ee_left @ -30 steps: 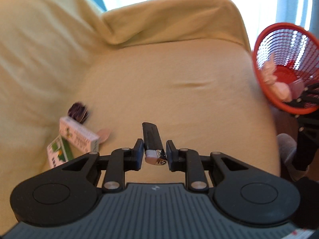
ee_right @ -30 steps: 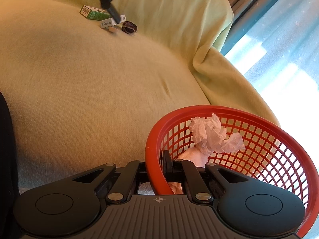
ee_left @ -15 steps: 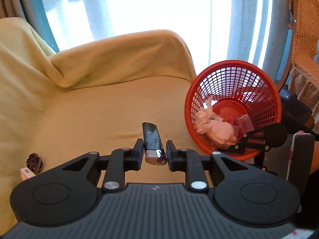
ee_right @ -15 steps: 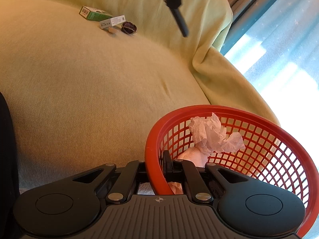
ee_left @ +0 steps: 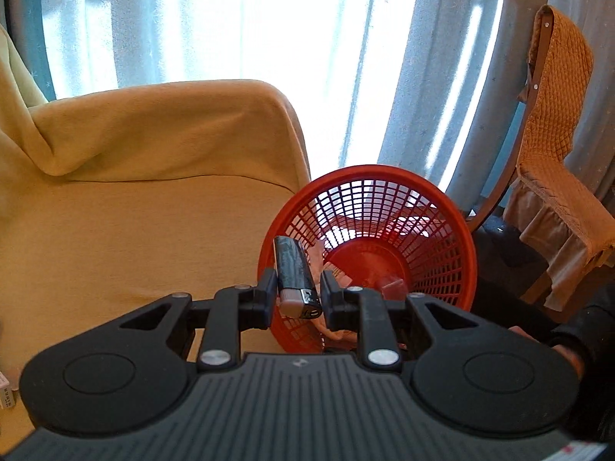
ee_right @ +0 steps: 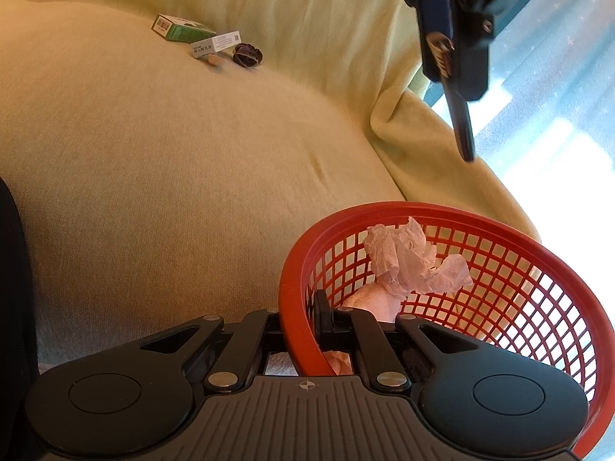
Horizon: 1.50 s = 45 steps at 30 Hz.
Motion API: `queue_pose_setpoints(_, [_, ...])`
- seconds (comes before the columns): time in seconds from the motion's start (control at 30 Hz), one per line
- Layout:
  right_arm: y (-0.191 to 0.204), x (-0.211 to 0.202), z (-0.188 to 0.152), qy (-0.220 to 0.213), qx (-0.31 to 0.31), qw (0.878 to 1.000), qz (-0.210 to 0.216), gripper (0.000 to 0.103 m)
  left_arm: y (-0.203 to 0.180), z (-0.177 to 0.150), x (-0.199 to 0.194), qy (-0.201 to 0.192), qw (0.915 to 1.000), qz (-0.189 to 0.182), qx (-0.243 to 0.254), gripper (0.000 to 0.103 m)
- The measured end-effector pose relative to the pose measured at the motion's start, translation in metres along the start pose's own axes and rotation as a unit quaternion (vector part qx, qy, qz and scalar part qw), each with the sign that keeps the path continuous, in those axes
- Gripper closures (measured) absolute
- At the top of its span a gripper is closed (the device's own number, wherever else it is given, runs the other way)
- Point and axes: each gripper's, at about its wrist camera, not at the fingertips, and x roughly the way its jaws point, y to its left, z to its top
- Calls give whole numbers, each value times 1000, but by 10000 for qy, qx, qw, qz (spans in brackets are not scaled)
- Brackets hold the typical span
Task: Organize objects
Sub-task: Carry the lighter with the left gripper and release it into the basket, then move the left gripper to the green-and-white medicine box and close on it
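Mid-task view, both wrist cameras. My left gripper (ee_left: 296, 294) is clamped on a black lighter (ee_left: 295, 272), gripped near its metal head with the dark body projecting forward; I judge this the carrying step, the lighter held in the air in front of the red basket (ee_left: 442, 207) and not yet over its opening. My right gripper (ee_right: 307, 330) has its jaws together on the basket's rim, one finger outside and one inside the mesh wall, holding the basket tilted against the edge of the yellow-covered sofa (ee_right: 173, 176). Done, as far as I can see: crumpled tissue (ee_right: 411, 261) already lies inside the basket. Left to do, in my judgement: release the lighter into the basket, then collect the remaining items. The right wrist view alone shows those items, a green box (ee_right: 180, 30), a white box (ee_right: 216, 43), a dark round object (ee_right: 248, 54) and a small pale piece just beside them, clustered well away on the seat. The left wrist view alone shows the basket's solid base, the curtain (ee_left: 230, 27) and a quilted chair (ee_left: 553, 123).
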Motion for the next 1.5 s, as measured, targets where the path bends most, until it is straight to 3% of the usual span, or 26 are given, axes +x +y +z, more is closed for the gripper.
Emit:
queue_pose_setpoints(0.37, [-1,-1,-1,-13,41,10000,19,101,-36,20,30,6,9984,-515,223,83])
queue_pose_setpoints(0.4, [-2,-1,-2,-14,41,10000,19,101,-38,22,35,-7,9983,-537,204,82])
queue_pose_setpoints(0.43, [-1,-1,-2,-14,39,10000,20,101,-38,24,40,-13,9981,-603,157,74])
queue_pose_setpoints(0.5, [-2,-1,-2,-15,40,10000,22,101,-37,25,45,-45,9981,-600,110,72])
queue_pose_setpoints(0.67, [-2,1,0,-9,69,10000,36,101,-10,18,26,-144,9996,-225,-88,72])
queue_pose_setpoints(0.83, [-2,1,1,-14,64,10000,37,101,49,-14,-14,-236,9948,733,-672,66])
queue_pose_setpoints(0.9, [-3,1,1,-15,66,10000,44,101,77,-32,-34,-239,9884,1189,-914,63])
queue_pose_setpoints(1.0, [-4,1,1,-9,63,10000,39,101,124,-63,-67,-248,9722,1873,-1383,56])
queue_pose_setpoints(1.07, [-4,1,1,-3,65,10000,32,101,154,-83,-83,-215,9582,2398,-1544,52])
queue_pose_setpoints(1.23, [-2,1,1,8,53,10000,14,101,225,-134,-110,-82,9237,3226,-2067,41])
queue_pose_setpoints(1.4, [-3,1,0,10,51,10000,10,101,267,-170,-107,41,8985,3604,-2505,41])
queue_pose_setpoints(1.5, [-3,1,0,17,62,10000,15,101,282,-180,-99,88,8913,3654,-2683,39])
